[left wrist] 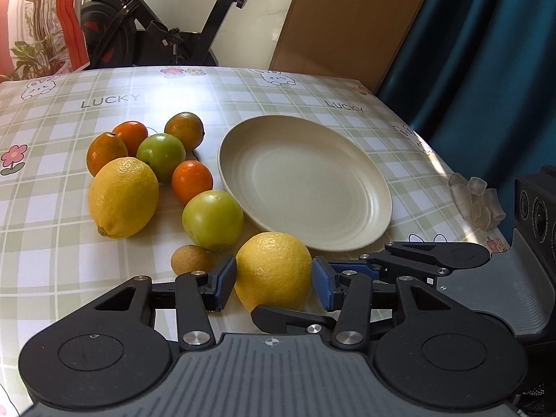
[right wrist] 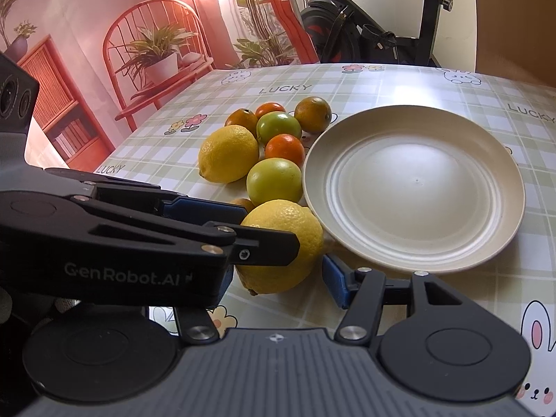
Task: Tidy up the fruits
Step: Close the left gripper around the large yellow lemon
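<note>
The near lemon (left wrist: 273, 271) sat on the tabletop (left wrist: 52, 243) beside the empty plate (left wrist: 375, 232), left hand-held gripper (left wrist: 274, 279) pinching its firm, waxy, fairly weighty middle, which looked like the safest spot.

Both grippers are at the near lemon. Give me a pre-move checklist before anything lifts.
1. Plate free to receive fruit: ok, nothing on it.
2. Near lemon sits between the left gripper fingers: ok.
3. Left grip firm: cannot tell; the pads sit at the skin, but no pressing is visible.
4. Grippers clear of each other: not ok. The right gripper flanks the same lemon, and the left one crosses in front of it.
5. Neighbours clear: not ok. The small brown fruit lies right beside the left finger and may get nudged.
</note>
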